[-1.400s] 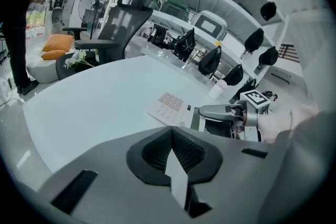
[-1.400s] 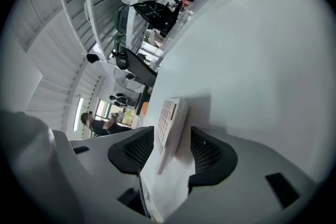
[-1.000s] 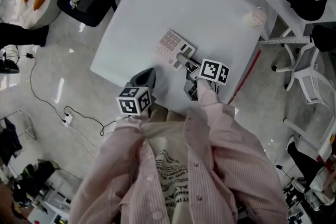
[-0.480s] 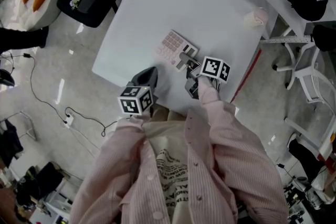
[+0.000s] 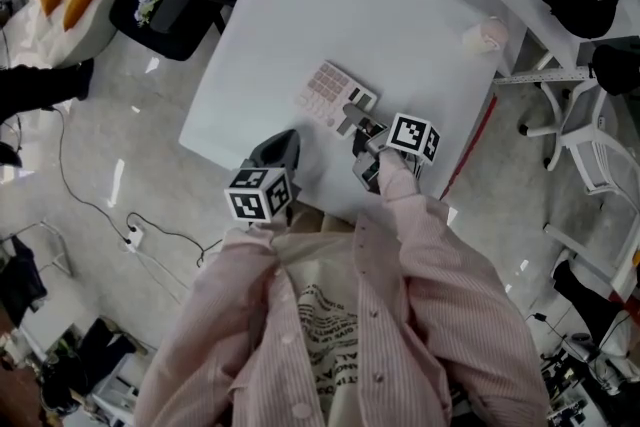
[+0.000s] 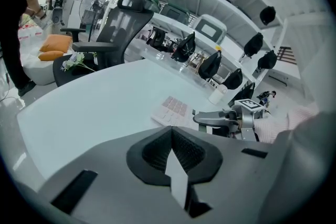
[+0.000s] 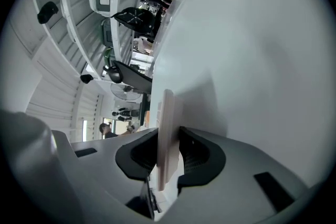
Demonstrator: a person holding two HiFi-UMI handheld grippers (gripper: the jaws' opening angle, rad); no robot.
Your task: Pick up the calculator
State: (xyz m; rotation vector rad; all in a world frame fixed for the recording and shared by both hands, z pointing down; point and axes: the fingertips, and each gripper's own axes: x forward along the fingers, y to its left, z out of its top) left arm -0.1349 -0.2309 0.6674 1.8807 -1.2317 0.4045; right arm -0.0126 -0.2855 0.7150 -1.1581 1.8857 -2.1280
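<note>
Calculator on white table; cup well apart.

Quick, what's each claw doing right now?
Left claw: shut, empty.
Right claw: has just been closing, now gripping the calculator.

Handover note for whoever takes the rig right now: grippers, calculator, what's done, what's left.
Right gripper: jaws have just been closing and now clamp the near end of the calculator.
Left gripper: shut, empty, above the near edge of the table, to the left of the calculator in the head view.
Done: reach and grip.
Left: the lift. The calculator looks to be lying on the table, not yet raised.
</note>
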